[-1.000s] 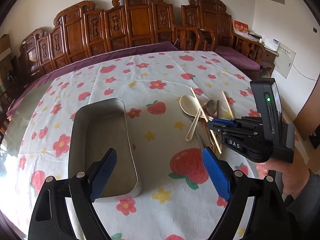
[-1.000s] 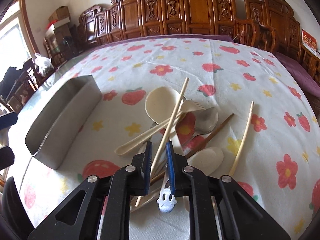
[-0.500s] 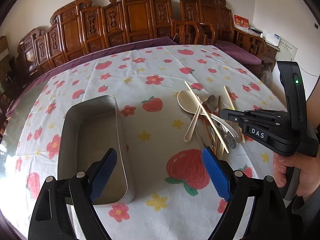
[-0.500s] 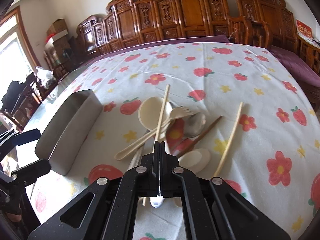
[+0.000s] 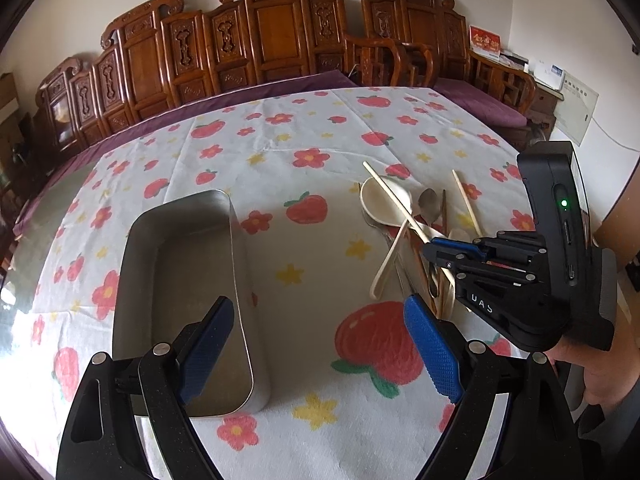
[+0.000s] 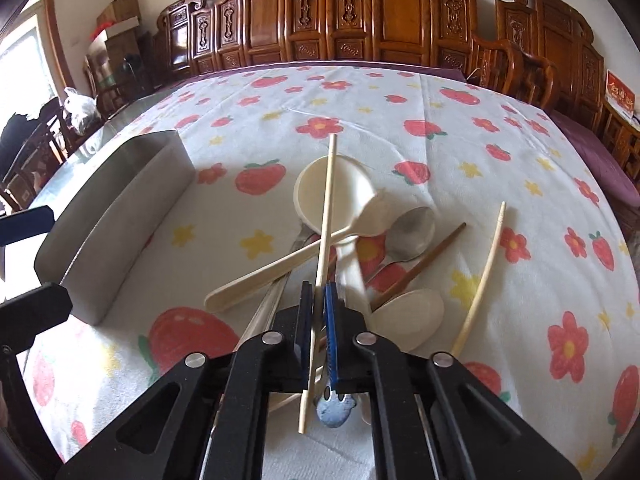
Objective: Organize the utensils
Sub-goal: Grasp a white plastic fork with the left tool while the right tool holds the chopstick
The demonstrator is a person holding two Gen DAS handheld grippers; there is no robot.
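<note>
The metal tray sits at lower left of my left wrist view, long side running away from me, and as far as I can see into it nothing lies inside; only its bare, shiny floor shows. In my right wrist view the same tray stands at the left edge, showing only its outer wall.

My left gripper hangs over the tablecloth with its blue pads spread wide, one over the tray's near right wall, the other over a printed strawberry, gripping nothing.

My right gripper has its pads pressed nearly together on a pale chopstick, which runs up from between them across the big cream spoon at frame centre. The rest of the utensil pile lies around it: a metal spoon, a dark chopstick, a small cream spoon and a second pale chopstick off to the right.
</note>
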